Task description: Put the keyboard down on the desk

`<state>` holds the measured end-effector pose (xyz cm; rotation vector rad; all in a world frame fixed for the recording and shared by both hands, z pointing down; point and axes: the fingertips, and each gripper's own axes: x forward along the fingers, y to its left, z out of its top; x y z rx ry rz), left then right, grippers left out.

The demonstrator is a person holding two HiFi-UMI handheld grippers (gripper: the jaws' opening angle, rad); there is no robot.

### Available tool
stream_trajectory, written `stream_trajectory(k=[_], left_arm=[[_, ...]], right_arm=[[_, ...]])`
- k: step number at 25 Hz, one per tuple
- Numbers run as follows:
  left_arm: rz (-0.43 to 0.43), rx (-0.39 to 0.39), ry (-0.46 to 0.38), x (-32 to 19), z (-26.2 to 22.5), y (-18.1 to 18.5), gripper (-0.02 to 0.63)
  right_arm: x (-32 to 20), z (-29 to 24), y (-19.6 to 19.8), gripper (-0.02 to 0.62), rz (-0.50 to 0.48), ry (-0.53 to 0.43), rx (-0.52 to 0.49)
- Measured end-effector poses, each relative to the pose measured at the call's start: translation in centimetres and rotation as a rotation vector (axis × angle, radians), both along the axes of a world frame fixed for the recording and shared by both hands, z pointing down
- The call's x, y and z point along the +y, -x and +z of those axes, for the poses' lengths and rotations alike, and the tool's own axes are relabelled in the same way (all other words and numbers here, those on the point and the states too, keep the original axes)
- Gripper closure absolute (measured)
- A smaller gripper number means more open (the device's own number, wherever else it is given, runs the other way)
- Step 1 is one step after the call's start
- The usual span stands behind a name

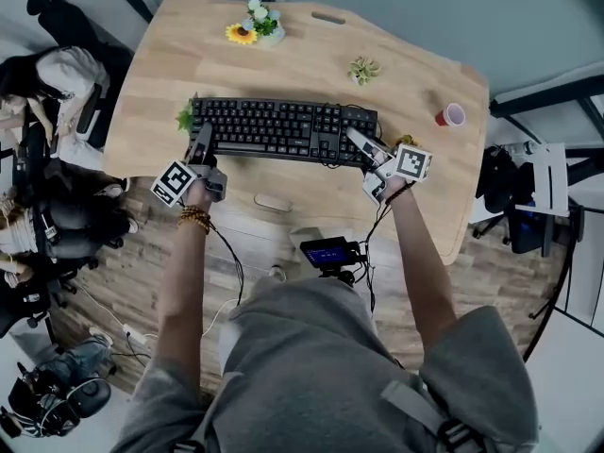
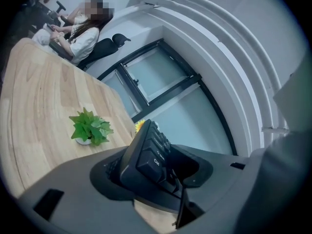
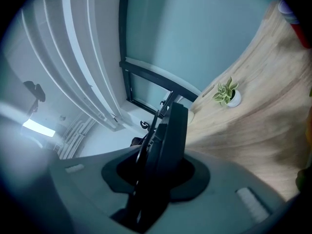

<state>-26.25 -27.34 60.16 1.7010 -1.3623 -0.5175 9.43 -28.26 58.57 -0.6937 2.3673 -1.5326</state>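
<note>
Two hand-held grippers, one black keyboard point(image 1: 283, 128), one pale wooden desk point(image 1: 283, 64). Keyboard: lying across the middle of the desk, long side toward the person, low enough that it looks set down or nearly so; whether its whole underside rests on the wood cannot be told. Left gripper point(image 1: 203, 138): at the keyboard's left near corner, jaws spread wide, the corner standing loosely between them at a tilt with no pad pressing on it. Right gripper point(image 1: 357, 142): at the right near corner, jaws narrow and closed on the keyboard's edge, which fills the gap. Other items on the desk: small leafy plant point(image 1: 184, 118) just beside the keyboard's left end; sunflower pot point(image 1: 253, 26) at the far edge; succulent point(image 1: 362, 69) beyond the right half; red cup point(image 1: 451, 115) well apart to the right. Hazards, as judged: with one end free and the other clamped, any pull from the right hand would swing the board and could shove its left end into the leafy plant. If the right end is not fully down, letting go would drop it with a knock. A loose jaw catching a key on withdrawal could drag the board toward the desk's near edge.
</note>
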Motion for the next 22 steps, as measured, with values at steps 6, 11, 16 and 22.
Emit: stream_trajectory(k=[6, 11, 16, 22], left_arm=[[-0.009, 0.005, 0.069, -0.1, 3.4, 0.8, 0.377], [-0.02, -0.006, 0.133, -0.4, 6.0, 1.3, 0.377], [-0.03, -0.001, 0.19, -0.5, 8.4, 1.9, 0.377], [-0.043, -0.01, 0.266, -0.1, 11.0, 2.4, 0.377]], right_arm=[[-0.5, 2.5, 0.9, 0.459, -0.006, 0.052, 0.023], [-1.3, 4.5, 1.4, 0.454, -0.012, 0.076, 0.049], [-2.0, 6.7, 2.1, 0.451, -0.028, 0.126, 0.061], [-2.4, 9.5, 2.5, 0.446, -0.042, 0.187, 0.078]])
